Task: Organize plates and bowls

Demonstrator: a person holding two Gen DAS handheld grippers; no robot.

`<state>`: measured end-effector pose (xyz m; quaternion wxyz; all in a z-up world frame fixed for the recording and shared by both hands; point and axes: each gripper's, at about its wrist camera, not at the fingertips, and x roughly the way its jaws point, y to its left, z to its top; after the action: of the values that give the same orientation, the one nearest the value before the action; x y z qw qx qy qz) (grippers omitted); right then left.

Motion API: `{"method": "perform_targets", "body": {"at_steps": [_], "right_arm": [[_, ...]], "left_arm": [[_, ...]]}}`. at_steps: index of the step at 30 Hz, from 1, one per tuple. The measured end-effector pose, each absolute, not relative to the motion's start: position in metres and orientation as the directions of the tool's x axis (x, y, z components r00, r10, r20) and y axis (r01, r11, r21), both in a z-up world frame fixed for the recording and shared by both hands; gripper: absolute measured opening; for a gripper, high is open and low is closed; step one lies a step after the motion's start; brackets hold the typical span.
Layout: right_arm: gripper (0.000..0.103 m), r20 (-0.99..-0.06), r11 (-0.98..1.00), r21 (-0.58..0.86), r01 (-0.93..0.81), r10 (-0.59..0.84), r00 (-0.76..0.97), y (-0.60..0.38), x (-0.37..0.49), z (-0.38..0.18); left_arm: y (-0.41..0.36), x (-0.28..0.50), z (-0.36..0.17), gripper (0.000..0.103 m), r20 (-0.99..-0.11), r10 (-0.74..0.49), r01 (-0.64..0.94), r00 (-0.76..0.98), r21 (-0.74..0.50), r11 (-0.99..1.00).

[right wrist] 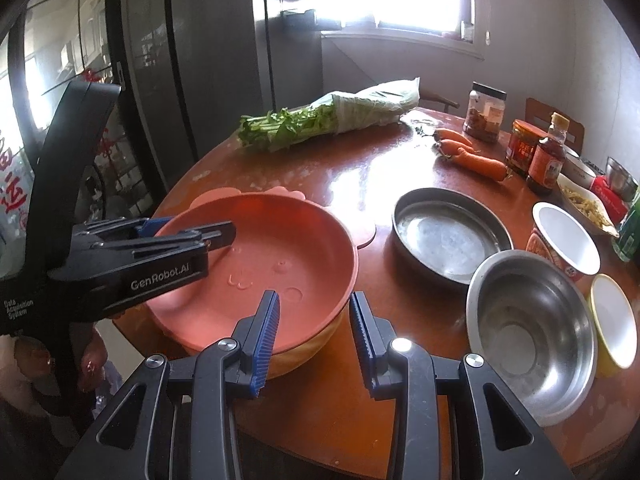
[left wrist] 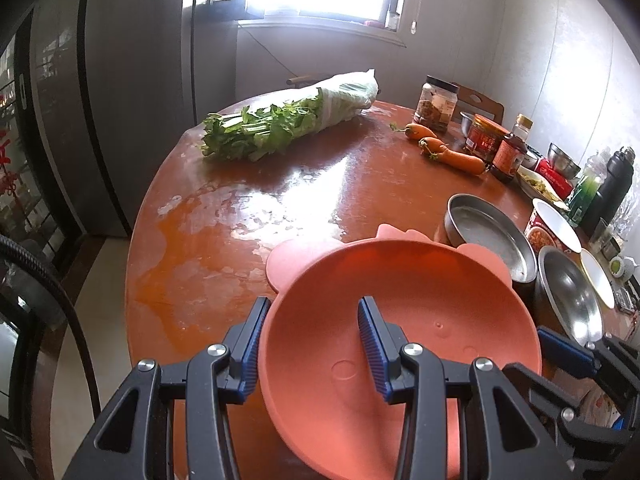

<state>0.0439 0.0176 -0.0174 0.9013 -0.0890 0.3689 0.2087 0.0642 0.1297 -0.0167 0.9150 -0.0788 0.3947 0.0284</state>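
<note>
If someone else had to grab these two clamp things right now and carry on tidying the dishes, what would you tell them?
Left hand-held gripper: open, its fingers straddling the near-left rim of the pink bowl, not clamped.
Right hand-held gripper: open, straddling the same bowl's near rim, holding nothing.
The pink bowl sits at the table edge, seemingly on a second dish. To its right: a shallow steel pan, a steel bowl, a white-lined paper bowl and a small yellow-rimmed bowl, all separate.
Done: nothing visibly stacked beyond the pink bowl.
Left: probably grip the pink bowl, then gather the remaining dishes.
</note>
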Motion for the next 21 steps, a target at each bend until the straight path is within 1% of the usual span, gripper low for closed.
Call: {"method": "perform_targets", "body": {"at_steps": [21], "right_arm": [[0.039, -0.738, 0.888, -0.027, -0.459, 0.292, 0.609, 0.02, 0.044, -0.033]], "left_arm": [[0.126, 0.076, -0.025, 0.044, -0.717, 0.021, -0.114, 0.697, -0.082, 0.99]]}}
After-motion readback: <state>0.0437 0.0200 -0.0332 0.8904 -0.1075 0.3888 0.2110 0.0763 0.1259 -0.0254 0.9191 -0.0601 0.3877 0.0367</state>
